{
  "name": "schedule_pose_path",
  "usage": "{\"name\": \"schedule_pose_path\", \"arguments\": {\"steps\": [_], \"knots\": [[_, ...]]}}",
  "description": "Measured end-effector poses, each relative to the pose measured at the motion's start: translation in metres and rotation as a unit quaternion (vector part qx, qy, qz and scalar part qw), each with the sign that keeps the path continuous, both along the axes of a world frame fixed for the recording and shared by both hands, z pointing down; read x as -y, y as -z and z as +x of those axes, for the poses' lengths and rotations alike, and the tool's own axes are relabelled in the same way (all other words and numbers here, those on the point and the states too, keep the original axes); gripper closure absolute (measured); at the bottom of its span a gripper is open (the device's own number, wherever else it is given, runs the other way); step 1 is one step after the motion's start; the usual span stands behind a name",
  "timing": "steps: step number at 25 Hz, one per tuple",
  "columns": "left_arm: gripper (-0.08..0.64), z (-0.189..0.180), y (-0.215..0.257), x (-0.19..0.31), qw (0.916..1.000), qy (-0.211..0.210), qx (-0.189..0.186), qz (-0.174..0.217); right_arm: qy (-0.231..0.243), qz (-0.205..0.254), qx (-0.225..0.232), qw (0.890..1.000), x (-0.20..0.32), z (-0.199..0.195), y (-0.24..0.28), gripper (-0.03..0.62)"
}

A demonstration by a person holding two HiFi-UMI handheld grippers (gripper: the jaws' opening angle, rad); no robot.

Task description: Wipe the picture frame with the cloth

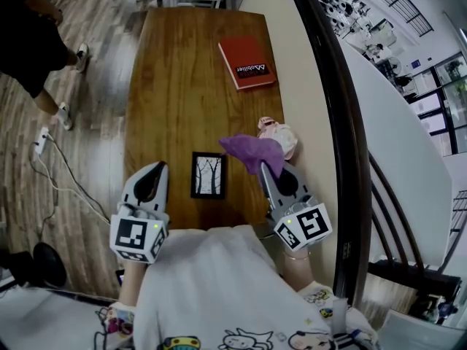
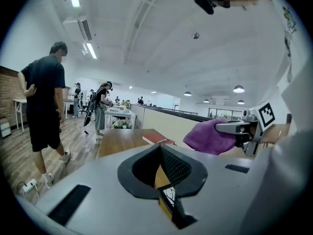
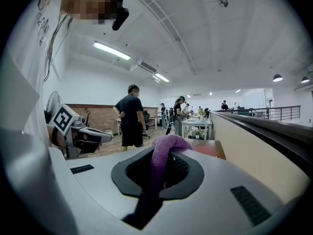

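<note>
**Jaws, left gripper** (image 2: 160,147): closed together, nothing clamped. Through the slot behind the tips a strip of worktop and a corner of the frame are seen below. The gripper is held above the worktop, just left of the frame.

**Jaws, right gripper** (image 3: 164,154): clamped on the soft purple cloth (image 3: 165,143), which bulges out past the tips and droops forward. It is held up, right of the frame.

**Small black-edged picture frame with a bare-tree print** (image 1: 209,175): appears to lie flat, face up, on the brown wooden worktop (image 1: 182,86), near its close edge and between the two grippers. It is touched by neither gripper.

**Handling, frame (judged):** light and rigid. The face is possibly glazed, so probably slippery and breakable, and likely to slide when rubbed. It is best steadied at an outer edge or corner by the empty left gripper, with the face left free.

**Handling, cloth (judged):** limp and light. The present bunched grip is adequate, and the loose overhang is to be pressed flat onto the face.

**Also present:** flat red book (image 1: 246,62) at the far end, and a pale pink item (image 1: 279,133), not identifiable, behind the cloth.
</note>
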State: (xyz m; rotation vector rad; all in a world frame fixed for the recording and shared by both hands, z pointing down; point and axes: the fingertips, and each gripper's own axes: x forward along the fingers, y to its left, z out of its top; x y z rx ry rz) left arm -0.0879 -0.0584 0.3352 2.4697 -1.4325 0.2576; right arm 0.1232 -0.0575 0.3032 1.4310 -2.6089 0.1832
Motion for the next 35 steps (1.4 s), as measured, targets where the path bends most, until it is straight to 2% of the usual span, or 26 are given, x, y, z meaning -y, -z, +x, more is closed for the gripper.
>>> {"name": "schedule_pose_path", "arguments": {"steps": [15, 22, 35], "knots": [[0.555, -0.004, -0.008, -0.013, 0.9999, 0.005, 0.005, -0.012, -0.019, -0.035, -0.023, 0.999, -0.022, 0.009, -0.021, 0.574], [0.556, -0.003, -0.011, -0.017, 0.9998, -0.001, 0.01, -0.015, -0.036, -0.038, -0.007, 0.999, -0.023, 0.017, -0.022, 0.574], [0.556, -0.004, -0.013, -0.018, 0.9998, -0.001, 0.013, -0.015, -0.038, -0.042, -0.003, 0.998, -0.023, 0.015, -0.024, 0.574]]}}
